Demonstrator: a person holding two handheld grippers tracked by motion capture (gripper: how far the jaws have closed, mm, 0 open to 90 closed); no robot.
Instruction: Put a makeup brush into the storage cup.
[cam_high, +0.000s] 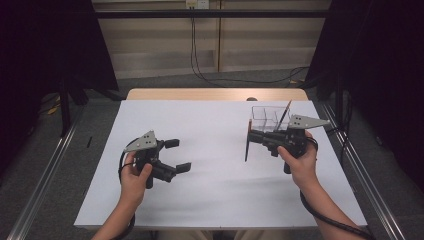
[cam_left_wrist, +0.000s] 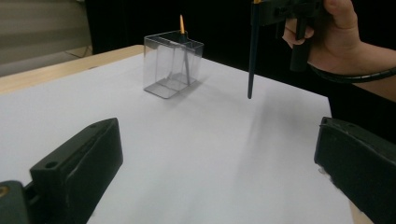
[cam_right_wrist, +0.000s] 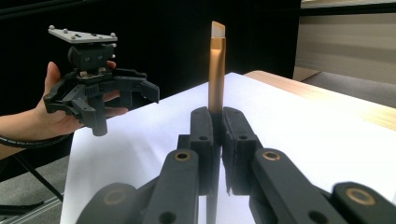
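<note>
My right gripper (cam_high: 253, 136) (cam_right_wrist: 215, 119) is shut on a slim dark-handled brush (cam_high: 247, 150) (cam_right_wrist: 216, 70) and holds it upright, copper ferrule and pale angled tip at the top, its lower end just above the white sheet. Behind it stands a clear plastic box (cam_high: 265, 118) (cam_left_wrist: 173, 65) with another brush (cam_high: 286, 114) (cam_left_wrist: 183, 46) leaning inside. My left gripper (cam_high: 179, 155) (cam_left_wrist: 217, 140) (cam_right_wrist: 109, 93) is at the left of the sheet, jaws spread wide with nothing between them. In the left gripper view the held brush (cam_left_wrist: 252, 56) hangs from the right gripper (cam_left_wrist: 268, 10).
A white sheet (cam_high: 215, 190) covers the table; a strip of bare wood (cam_high: 215, 94) shows along the far edge. Metal rails (cam_high: 45, 170) run along the floor on both sides. Cables (cam_high: 200, 70) hang down the back wall.
</note>
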